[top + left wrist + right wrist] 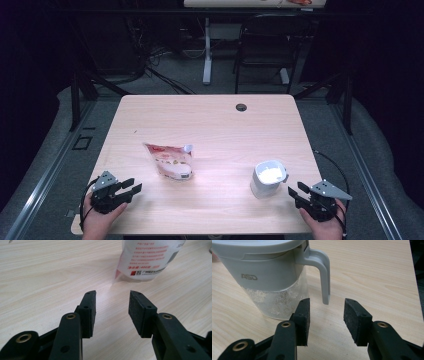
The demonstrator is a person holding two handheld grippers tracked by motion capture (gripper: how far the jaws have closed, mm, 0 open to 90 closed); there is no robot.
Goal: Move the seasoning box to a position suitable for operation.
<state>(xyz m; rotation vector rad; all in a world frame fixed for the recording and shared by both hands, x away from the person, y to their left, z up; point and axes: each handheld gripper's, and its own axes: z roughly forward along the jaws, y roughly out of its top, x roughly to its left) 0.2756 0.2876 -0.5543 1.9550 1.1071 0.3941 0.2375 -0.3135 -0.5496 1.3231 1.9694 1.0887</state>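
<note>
In the high view, a pale wooden table (210, 120) carried two things: a printed pouch (170, 160) with a small spout cap lay flat left of centre, and a grey lidded jug (268, 178) stood near the right near edge. The left tongs (131, 189) rested at the near left corner, held in a hand (100, 220) that came in from the bottom, its jaws apart with nothing between them and aimed toward the pouch, which lay near but apart from them. The right tongs (295, 190) sat at the near right corner in the other hand (325, 225), jaws likewise spread and empty, just beside the jug. A dark round hole (241, 107) marked the far side of the table, and a black chair (267, 45) stood on the floor beyond it. In the left gripper view, the left tongs (112, 293) showed a clear gap between its two black pads, holding nothing, with bare table (50, 272) under it and the white, red-printed end of the pouch (147, 260) ahead and a little to the right. In the right gripper view, the right tongs (326, 301) stood similarly open and empty; the jug (272, 282), grey above and clear below with white grains clinging inside, stood close ahead on the left, and its handle (324, 277) hung down just beyond the gap between the jaws without touching them.
</note>
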